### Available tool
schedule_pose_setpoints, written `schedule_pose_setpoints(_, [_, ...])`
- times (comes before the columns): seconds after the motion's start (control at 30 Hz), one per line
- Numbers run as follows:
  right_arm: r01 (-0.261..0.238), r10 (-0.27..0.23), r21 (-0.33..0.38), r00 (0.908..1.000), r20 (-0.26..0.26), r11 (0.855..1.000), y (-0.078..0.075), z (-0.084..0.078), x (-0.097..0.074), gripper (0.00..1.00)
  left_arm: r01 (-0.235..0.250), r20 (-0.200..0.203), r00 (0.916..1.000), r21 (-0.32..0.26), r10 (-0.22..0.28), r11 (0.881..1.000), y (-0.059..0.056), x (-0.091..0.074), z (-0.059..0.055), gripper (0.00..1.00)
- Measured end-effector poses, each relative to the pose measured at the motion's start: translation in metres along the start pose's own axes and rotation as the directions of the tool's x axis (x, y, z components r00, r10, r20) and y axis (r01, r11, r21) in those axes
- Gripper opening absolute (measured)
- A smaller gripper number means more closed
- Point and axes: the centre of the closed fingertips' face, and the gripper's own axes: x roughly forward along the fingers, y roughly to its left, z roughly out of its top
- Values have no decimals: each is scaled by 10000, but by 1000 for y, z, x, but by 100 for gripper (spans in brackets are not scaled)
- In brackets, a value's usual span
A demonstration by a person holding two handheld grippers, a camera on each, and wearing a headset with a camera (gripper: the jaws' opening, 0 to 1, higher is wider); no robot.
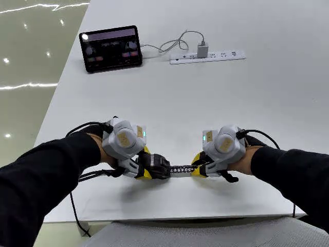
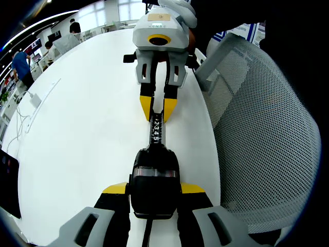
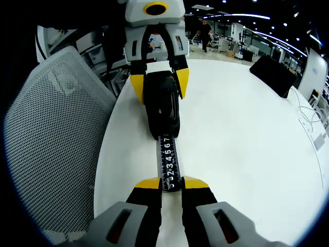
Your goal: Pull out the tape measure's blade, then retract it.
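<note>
Mid pull-out, by our reckoning: only a short run of blade (image 3: 168,157) is out of the case (image 3: 162,105) so far.

Big smooth white table (image 1: 216,98), and the tape measure (image 1: 163,166) sits right at its near edge, next to the grey mesh chair (image 3: 56,128). Our left gripper (image 2: 154,188) has its jaws clamped on the sides of the case, a chunky, rounded black thing with a glossy top. The right gripper (image 3: 171,183) has its yellow tips pinched narrow on the blade's free end. The blade is a thin, flat dark strip with pale numerals, lying straight along the table. Next up, we reckon the right one has to draw straight away from the case with a firm pinch while the left pins the case. That strip looks springy and could slip and snap back. Retracting comes after.
</note>
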Motion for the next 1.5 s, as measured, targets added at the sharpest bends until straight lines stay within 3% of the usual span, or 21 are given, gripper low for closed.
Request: schedule_pose_setpoints(1.5, [112, -108, 314, 9998, -141, 9994, -3, -23, -22, 9, -44, 27, 10000, 12, 44, 10000, 0, 0, 1, 31])
